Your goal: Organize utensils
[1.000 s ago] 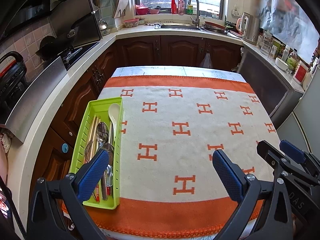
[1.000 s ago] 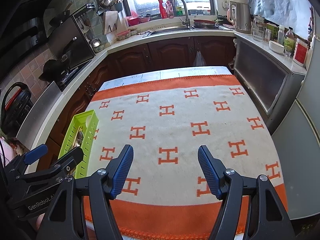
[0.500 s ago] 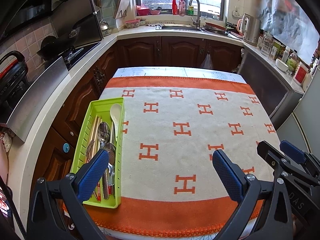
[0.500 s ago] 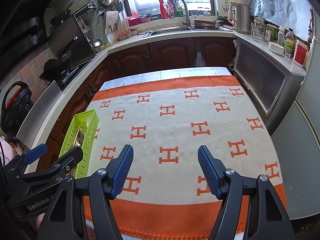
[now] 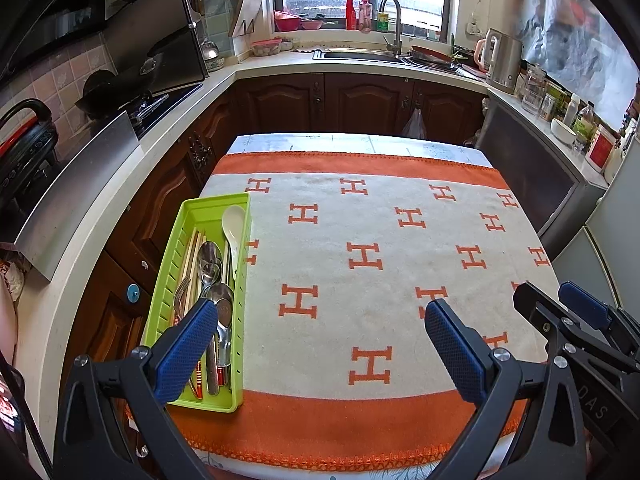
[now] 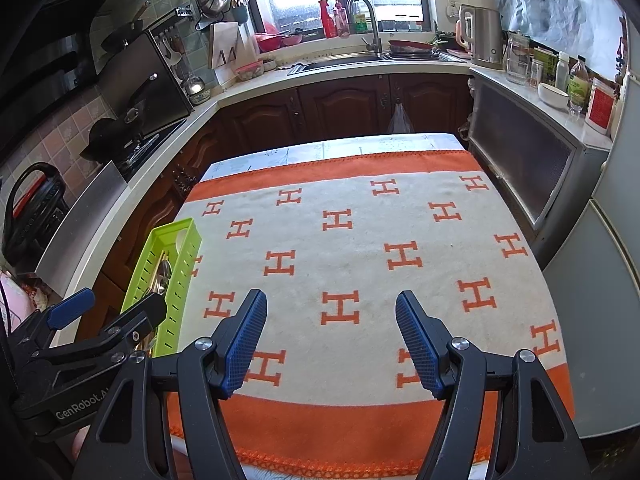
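Utensils lie packed in a green tray (image 5: 208,210) at the left edge of the table, on the blanket (image 5: 360,216) of white and orange with its H marks. The tray is long and narrow, and its long axis runs from the near edge of the table toward the far edge, leaning slightly rightward at the far end as the left wrist view shows it. The things inside follow the same line: a white spoon (image 5: 234,222) has its bowl at the far end and its handle coming back toward the near end; metal spoons (image 5: 209,258) lie with their bowls toward the middle and far part of the tray, their handles toward the near end; pale chopsticks (image 5: 191,252) run along the left side, and a fork (image 5: 181,294) lies beside them with its tines toward the far end. The near ends of these pieces are partly hidden behind a finger of the left gripper (image 5: 316,354). That gripper hangs above the near left part of the table with its jaws spread wide and nothing between them. The right gripper (image 6: 331,344) hangs above the near middle of the blanket, likewise spread apart and empty, well apart from the tray (image 6: 168,272). Beyond the table stand dark wooden cabinets (image 5: 360,100), a sink with a faucet (image 5: 394,24) beneath a window, and a steel kettle (image 5: 502,60) on the counter at right.
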Motion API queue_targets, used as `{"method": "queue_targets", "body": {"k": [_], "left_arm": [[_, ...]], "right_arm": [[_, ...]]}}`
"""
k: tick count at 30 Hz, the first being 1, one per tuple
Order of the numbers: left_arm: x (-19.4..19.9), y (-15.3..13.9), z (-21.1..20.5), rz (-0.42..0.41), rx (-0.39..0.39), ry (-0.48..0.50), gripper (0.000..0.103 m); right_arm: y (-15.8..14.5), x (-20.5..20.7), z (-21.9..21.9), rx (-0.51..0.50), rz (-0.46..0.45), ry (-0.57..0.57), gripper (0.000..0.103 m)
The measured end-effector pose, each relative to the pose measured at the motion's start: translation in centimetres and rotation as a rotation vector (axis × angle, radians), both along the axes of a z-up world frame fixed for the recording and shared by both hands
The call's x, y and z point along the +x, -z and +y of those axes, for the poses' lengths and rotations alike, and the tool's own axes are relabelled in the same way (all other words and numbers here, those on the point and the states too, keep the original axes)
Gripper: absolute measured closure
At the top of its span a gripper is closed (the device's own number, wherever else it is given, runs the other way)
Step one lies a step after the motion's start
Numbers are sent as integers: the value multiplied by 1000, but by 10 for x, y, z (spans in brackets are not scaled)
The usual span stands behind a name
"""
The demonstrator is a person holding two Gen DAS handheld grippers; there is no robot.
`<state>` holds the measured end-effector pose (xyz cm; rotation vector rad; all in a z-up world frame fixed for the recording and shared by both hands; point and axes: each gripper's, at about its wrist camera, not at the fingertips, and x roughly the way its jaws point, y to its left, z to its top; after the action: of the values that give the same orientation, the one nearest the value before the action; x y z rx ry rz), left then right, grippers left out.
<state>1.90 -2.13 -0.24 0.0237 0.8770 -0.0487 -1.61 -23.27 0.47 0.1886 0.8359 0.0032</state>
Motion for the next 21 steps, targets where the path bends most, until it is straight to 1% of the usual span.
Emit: {"method": "queue_targets", "body": {"k": [21], "left_arm": [[-3,0,2,2,-1,-2,1]], "right_arm": [[0,0,1,2,2,-1,35]]}}
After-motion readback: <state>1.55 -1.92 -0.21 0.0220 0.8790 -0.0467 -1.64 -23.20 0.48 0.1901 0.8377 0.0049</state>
